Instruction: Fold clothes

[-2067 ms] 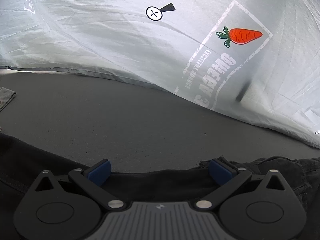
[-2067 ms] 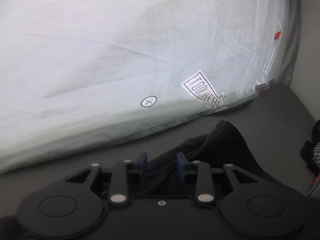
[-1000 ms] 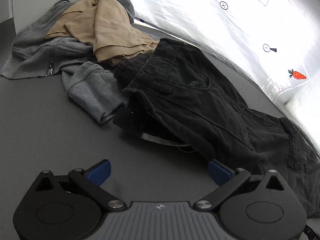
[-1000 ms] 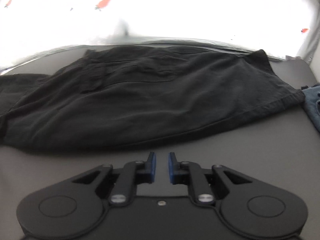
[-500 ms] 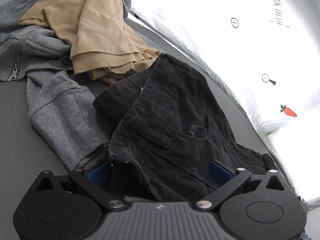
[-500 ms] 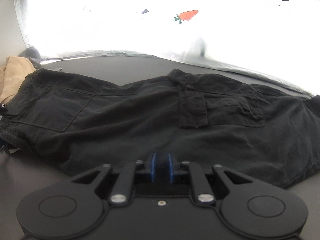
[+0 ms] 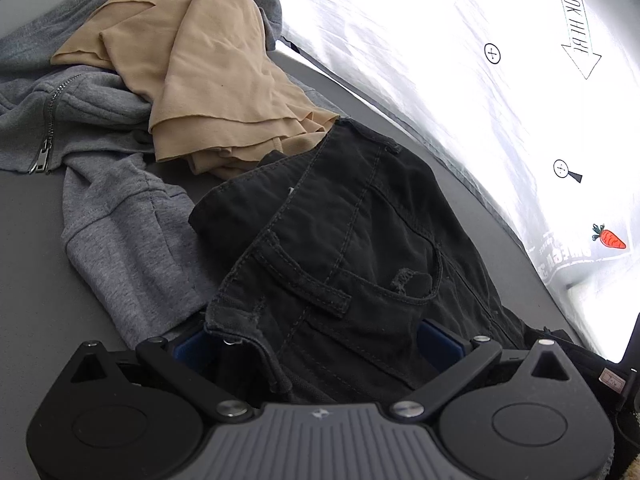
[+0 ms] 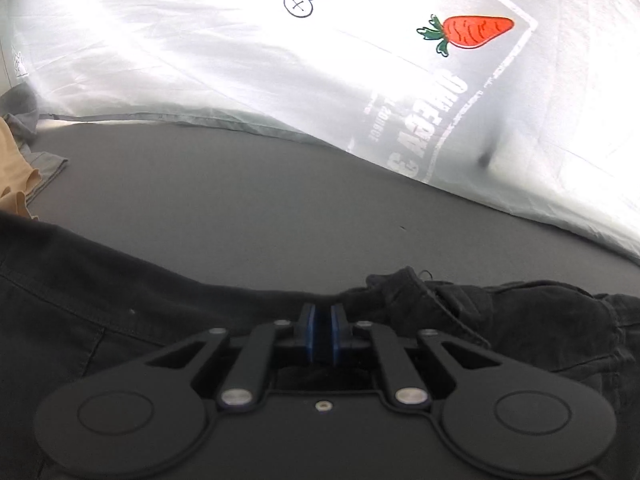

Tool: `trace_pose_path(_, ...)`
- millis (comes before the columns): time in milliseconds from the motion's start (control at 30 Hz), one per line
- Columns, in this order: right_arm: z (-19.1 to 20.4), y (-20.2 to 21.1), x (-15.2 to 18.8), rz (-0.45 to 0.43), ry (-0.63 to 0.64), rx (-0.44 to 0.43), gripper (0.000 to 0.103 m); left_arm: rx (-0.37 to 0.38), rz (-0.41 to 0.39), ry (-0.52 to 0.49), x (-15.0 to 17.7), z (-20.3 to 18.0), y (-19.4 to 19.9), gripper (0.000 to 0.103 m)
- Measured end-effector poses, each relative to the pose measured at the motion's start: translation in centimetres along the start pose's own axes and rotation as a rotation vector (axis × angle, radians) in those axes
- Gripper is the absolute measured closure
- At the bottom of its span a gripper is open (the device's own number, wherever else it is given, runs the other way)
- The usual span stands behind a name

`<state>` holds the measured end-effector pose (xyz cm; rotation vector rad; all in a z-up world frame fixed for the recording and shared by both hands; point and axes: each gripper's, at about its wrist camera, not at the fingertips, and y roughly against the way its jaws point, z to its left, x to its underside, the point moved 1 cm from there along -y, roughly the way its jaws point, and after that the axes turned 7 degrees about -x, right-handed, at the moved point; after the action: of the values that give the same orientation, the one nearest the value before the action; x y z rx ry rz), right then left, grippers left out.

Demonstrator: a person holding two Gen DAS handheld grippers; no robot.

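Note:
Black trousers (image 7: 352, 240) lie on the dark grey table (image 7: 32, 264), waistband toward me in the left wrist view. My left gripper (image 7: 316, 340) is open, its blue pads either side of the waistband corner, which lies between the jaws. In the right wrist view the same black trousers (image 8: 120, 304) spread across the bottom. My right gripper (image 8: 321, 330) is shut on a fold of the black fabric at its far edge.
A grey zip hoodie (image 7: 80, 128) and a beige garment (image 7: 216, 80) are piled at the far left, touching the trousers. A white printed sheet (image 7: 500, 80) with a carrot print (image 8: 468, 32) rises along the table's far side. The bare table (image 8: 260, 200) shows ahead of the right gripper.
My left gripper has moved slightly forward over the trouser waistband, still open. My right gripper, shut on the fabric, has moved toward the far edge, and the view now faces the printed sheet.

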<state>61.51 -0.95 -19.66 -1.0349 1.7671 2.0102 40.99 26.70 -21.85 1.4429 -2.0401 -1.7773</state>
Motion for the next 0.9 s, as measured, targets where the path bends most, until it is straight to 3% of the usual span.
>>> trace_pose_path(167, 0.3, 3.6, 3.1, -0.003, -0.017, -0.025, 0.095, -0.059, -0.024, -0.026, 0.5, -1.0, 0.0, 0.001)
trace_pose_path(400, 2.3, 12.5, 12.2, 0.028, -0.088, -0.103, 0.094, -0.155, -0.01, -0.022, 0.2, -2.4, -0.5, 0.0)
trace_pose_path(600, 2.4, 14.3, 14.9, 0.056, -0.126, -0.096, 0.093, -0.131, 0.001, 0.039, -0.1, -1.5, -0.5, 0.002)
trace_pose_path(633, 2.4, 14.2, 14.6, 0.066, -0.13, -0.092, 0.092, -0.135, 0.001, 0.048, -0.3, -1.3, -0.3, 0.006)
trace_pose_path(667, 2.4, 14.0, 14.4, 0.073, -0.133, -0.087, 0.092, -0.145, -0.004, 0.055, -0.5, -1.1, 0.1, 0.021)
trace_pose_path(700, 2.6, 13.8, 14.1, 0.078, -0.131, -0.081, 0.092, -0.147, -0.011, 0.055, -0.6, -1.0, 0.6, 0.042)
trace_pose_path(767, 2.6, 13.8, 14.1, 0.083, -0.118, -0.077, 0.092, -0.121, -0.026, 0.036, -0.9, -1.0, 1.6, 0.064)
trace_pose_path(900, 2.3, 13.7, 14.2, 0.088, -0.138, -0.083, 0.092, -0.094, -0.038, 0.03, -1.2, -1.2, 2.1, 0.068)
